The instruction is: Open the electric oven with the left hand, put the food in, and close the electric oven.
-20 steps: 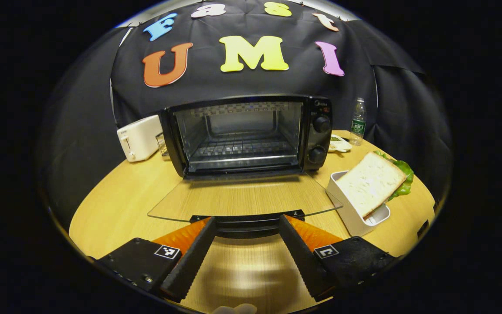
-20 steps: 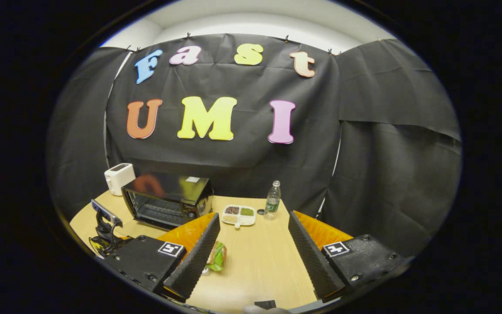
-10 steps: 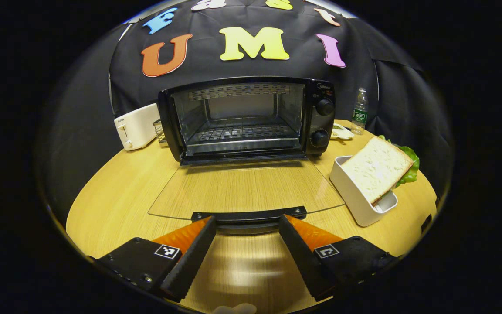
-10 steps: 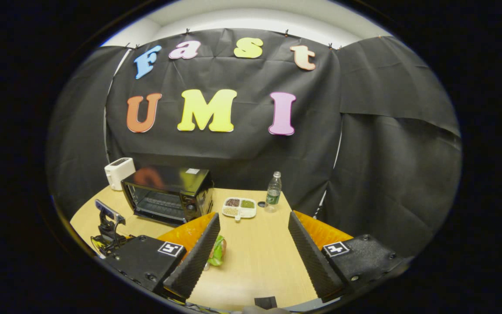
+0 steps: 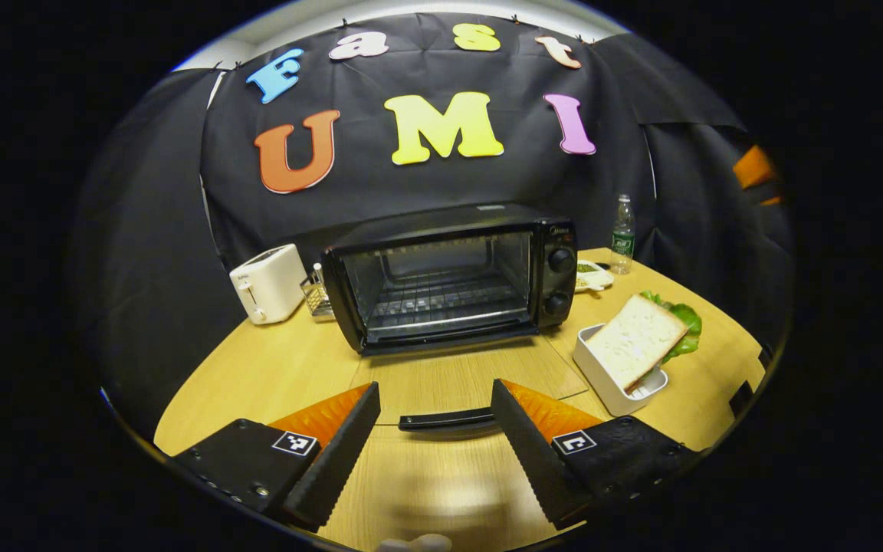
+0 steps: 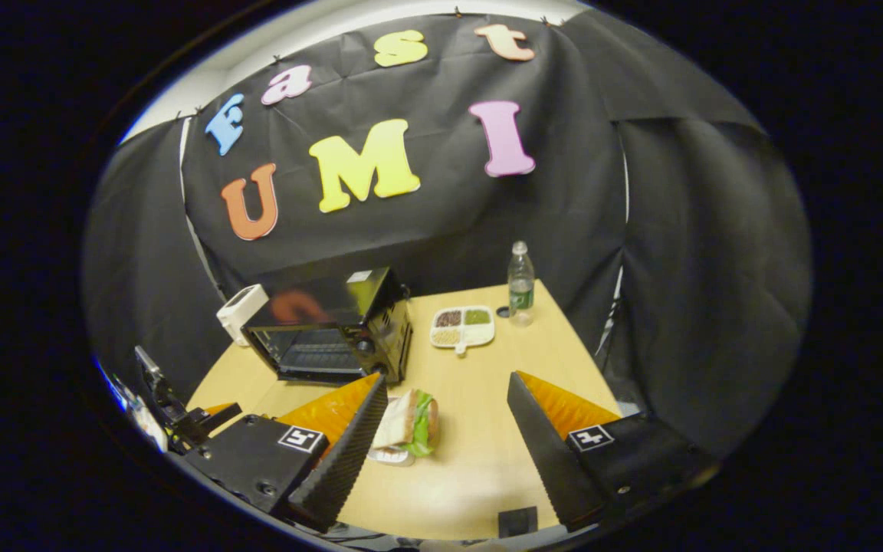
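Observation:
The black electric oven (image 5: 449,284) stands mid-table with its glass door (image 5: 480,376) folded down flat and the wire rack inside bare. The door's black handle (image 5: 445,420) lies between the spread fingers of my open left gripper (image 5: 435,386), which do not press on it. A sandwich of white bread and lettuce (image 5: 637,337) leans in a white holder (image 5: 602,368) to the right of the door. In the right gripper view the sandwich (image 6: 411,422) sits just past the left finger of my open right gripper (image 6: 448,379), which hovers above the table. The oven (image 6: 334,330) is beyond it.
A white toaster (image 5: 269,282) stands left of the oven. Behind the oven's right side are a divided plate of grains (image 6: 462,328) and a water bottle (image 6: 519,284). The left gripper (image 6: 173,406) shows at the table's left edge. A small black square (image 6: 516,521) lies near the front edge.
My left gripper has drawn back and risen from the open door, so the oven looks smaller. My right gripper has tilted and moved toward the sandwich, which now lies nearer its fingers.

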`<action>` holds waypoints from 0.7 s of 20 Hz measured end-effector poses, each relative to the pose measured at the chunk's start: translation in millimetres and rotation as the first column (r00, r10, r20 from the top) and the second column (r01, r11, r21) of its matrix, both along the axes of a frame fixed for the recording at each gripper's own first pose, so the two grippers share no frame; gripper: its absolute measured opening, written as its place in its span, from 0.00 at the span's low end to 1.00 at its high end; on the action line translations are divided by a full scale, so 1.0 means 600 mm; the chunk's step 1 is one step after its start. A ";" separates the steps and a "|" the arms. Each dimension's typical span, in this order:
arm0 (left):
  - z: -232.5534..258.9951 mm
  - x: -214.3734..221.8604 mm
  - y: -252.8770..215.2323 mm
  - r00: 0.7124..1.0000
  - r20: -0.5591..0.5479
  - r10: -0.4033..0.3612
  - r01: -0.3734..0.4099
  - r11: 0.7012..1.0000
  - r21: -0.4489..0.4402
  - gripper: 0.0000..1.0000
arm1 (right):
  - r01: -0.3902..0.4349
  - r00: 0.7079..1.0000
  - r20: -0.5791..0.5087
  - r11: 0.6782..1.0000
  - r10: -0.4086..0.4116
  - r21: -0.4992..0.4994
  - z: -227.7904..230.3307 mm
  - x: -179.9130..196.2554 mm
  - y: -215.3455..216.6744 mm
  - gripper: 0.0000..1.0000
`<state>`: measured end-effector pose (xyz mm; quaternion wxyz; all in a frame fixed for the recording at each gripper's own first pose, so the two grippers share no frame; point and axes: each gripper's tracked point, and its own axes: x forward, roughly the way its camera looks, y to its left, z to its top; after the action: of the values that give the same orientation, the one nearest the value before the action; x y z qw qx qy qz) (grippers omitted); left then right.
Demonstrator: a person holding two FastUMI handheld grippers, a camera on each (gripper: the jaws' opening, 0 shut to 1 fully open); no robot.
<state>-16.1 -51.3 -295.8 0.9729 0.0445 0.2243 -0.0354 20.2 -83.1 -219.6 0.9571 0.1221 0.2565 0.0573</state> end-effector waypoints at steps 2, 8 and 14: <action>0.043 -0.007 0.009 0.999 0.033 0.009 -0.009 1.000 0.002 0.96 | -0.024 0.996 -0.088 0.995 0.033 0.095 -0.050 0.012 0.009 0.96; 0.162 -0.028 -0.008 0.994 0.110 -0.002 0.005 1.000 -0.026 0.96 | -0.063 0.949 -0.276 0.947 0.155 0.315 -0.178 0.055 0.049 0.94; 0.219 -0.035 -0.036 0.992 0.128 -0.016 0.026 0.996 -0.082 0.96 | -0.102 0.877 -0.386 0.895 0.287 0.435 -0.244 0.097 0.087 0.99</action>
<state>-37.2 -72.9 -164.4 0.9857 0.0081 0.1598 -0.0521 78.4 -31.1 -365.9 0.8172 0.2984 0.4599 0.1776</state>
